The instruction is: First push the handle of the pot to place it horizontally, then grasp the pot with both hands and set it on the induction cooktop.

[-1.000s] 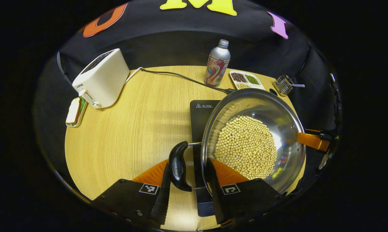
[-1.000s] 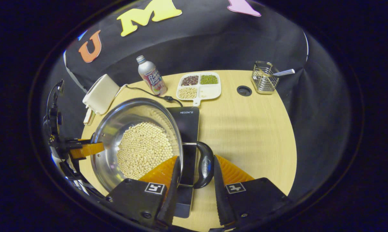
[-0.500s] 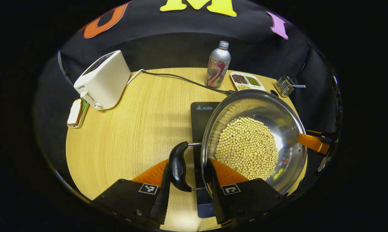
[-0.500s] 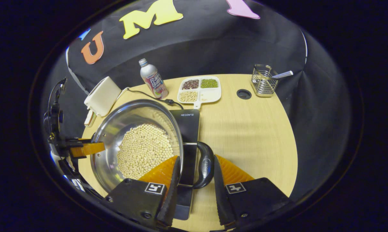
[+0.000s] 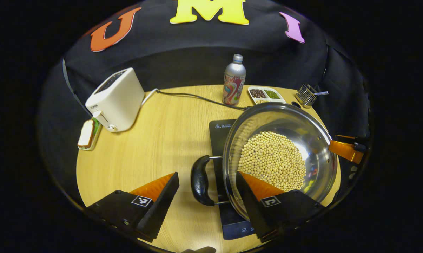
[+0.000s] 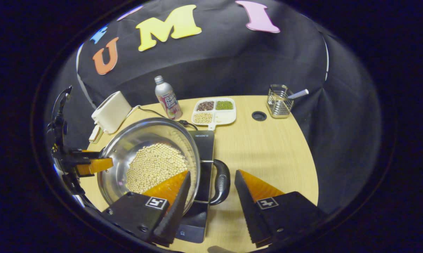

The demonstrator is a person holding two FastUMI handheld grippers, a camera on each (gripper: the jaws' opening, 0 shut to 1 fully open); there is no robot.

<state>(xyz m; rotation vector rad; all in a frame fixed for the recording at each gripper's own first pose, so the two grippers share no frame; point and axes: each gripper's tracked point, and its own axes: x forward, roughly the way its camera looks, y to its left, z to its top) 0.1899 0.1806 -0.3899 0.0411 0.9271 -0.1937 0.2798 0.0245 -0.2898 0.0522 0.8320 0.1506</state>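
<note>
The left gripper and right gripper both stand spread wide, each straddling a black loop handle without touching. The shiny steel pot of soybeans sits on the black induction cooktop.
</note>
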